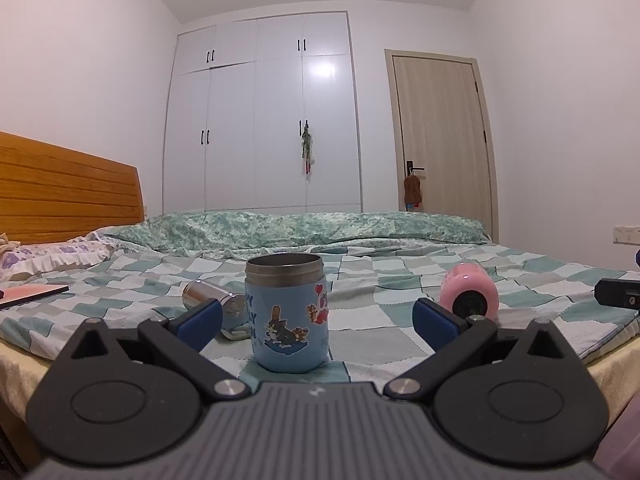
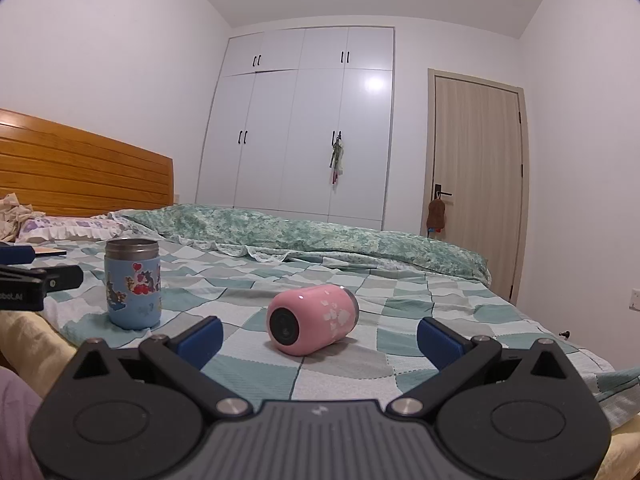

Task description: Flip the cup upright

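A blue cartoon cup (image 1: 287,312) stands upright on the checked bedsheet (image 1: 380,340), between and just beyond my open left gripper's (image 1: 318,326) fingertips; it also shows in the right wrist view (image 2: 133,284). A pink cup (image 2: 311,319) lies on its side, base toward the camera, just ahead of my open, empty right gripper (image 2: 320,346); it also shows in the left wrist view (image 1: 470,290). A steel cup (image 1: 216,308) lies on its side behind the left finger (image 1: 200,325).
A green quilt (image 1: 300,230) is bunched along the far side of the bed. A wooden headboard (image 1: 68,192) and pillow (image 1: 52,254) are at left, with a flat pink book (image 1: 30,294). A white wardrobe and a door stand behind.
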The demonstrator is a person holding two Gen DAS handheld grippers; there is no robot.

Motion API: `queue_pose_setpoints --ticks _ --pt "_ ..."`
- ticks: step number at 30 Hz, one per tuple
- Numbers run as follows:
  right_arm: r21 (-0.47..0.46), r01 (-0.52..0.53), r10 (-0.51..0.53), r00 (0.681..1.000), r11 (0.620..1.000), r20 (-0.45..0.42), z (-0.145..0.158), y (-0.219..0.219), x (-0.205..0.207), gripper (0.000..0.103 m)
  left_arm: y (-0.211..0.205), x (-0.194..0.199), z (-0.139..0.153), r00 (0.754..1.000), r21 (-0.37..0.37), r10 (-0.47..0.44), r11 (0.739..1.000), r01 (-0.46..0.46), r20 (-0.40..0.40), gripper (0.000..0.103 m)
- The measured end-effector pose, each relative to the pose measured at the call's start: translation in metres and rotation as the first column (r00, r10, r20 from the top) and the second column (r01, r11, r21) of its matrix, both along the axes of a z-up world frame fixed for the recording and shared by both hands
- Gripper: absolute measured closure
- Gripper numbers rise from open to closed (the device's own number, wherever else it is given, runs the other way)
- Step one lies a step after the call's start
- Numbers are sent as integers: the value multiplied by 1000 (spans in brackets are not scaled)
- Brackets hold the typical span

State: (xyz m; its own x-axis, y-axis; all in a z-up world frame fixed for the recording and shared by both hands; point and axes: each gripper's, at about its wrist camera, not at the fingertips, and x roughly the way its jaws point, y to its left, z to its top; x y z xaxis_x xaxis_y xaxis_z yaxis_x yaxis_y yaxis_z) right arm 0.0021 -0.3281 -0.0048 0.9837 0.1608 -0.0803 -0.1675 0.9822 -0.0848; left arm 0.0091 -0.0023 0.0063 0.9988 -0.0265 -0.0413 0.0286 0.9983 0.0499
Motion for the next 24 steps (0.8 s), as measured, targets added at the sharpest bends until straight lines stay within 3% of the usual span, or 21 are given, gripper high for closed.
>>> queue_pose_setpoints --ticks 24 --pt "-3 4 -4 1000 1000 7 0 -3 0 0 0 -2 -1 1000 0 -8 1000 8 6 0"
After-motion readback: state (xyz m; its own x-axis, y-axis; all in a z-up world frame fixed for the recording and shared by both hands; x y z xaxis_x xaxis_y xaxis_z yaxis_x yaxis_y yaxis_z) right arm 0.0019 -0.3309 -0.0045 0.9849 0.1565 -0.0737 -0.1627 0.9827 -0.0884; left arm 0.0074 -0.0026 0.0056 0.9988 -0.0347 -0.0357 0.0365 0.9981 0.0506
